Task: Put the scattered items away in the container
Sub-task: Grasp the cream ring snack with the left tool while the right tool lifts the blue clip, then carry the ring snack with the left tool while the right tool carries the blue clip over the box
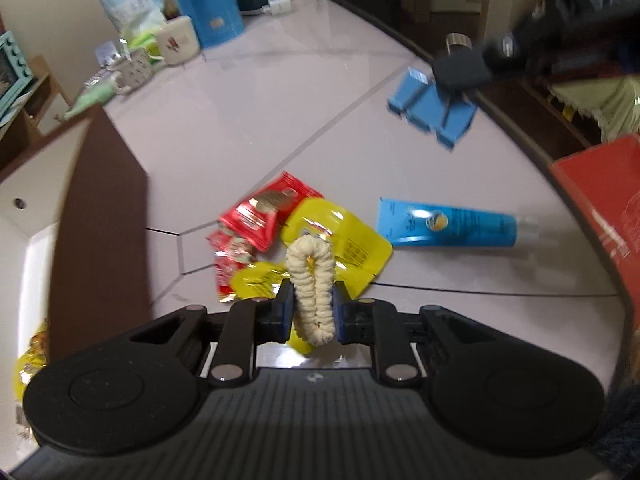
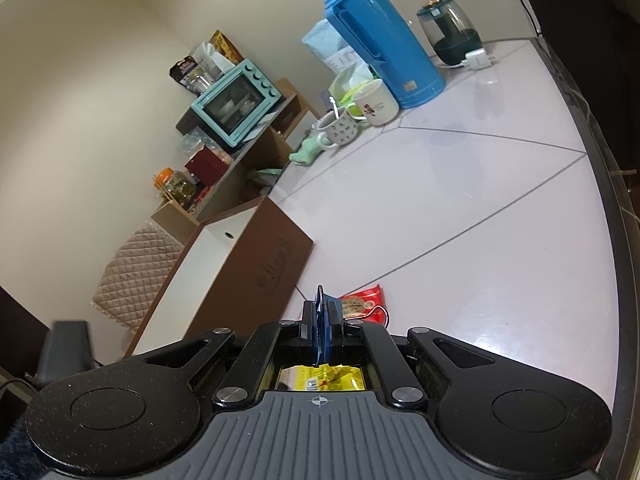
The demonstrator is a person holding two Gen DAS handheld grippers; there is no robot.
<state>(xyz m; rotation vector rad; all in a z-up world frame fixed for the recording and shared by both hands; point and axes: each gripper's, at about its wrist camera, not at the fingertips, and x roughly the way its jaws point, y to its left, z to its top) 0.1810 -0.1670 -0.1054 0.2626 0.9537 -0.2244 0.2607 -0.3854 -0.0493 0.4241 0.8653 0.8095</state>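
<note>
My left gripper [image 1: 313,300] is shut on a cream scrunchie [image 1: 312,280] and holds it above a pile of yellow packets [image 1: 352,240] and red packets [image 1: 264,212] on the white table. The brown container [image 1: 100,216] with a white inside stands to the left; a yellow packet [image 1: 30,360] lies in it. A blue tube [image 1: 448,226] lies to the right. My right gripper [image 2: 322,320] is shut on thin blue packets [image 2: 320,316]; in the left wrist view it shows as a dark blur [image 1: 560,20] holding linked blue packets [image 1: 432,108]. The container [image 2: 248,268] shows left of it.
A blue thermos [image 2: 380,40], mugs [image 2: 376,102], a humidifier [image 2: 452,32] and bags stand at the table's far end. A red box [image 1: 608,208] sits at the right edge. A shelf with a teal oven [image 2: 236,100] stands beyond the table.
</note>
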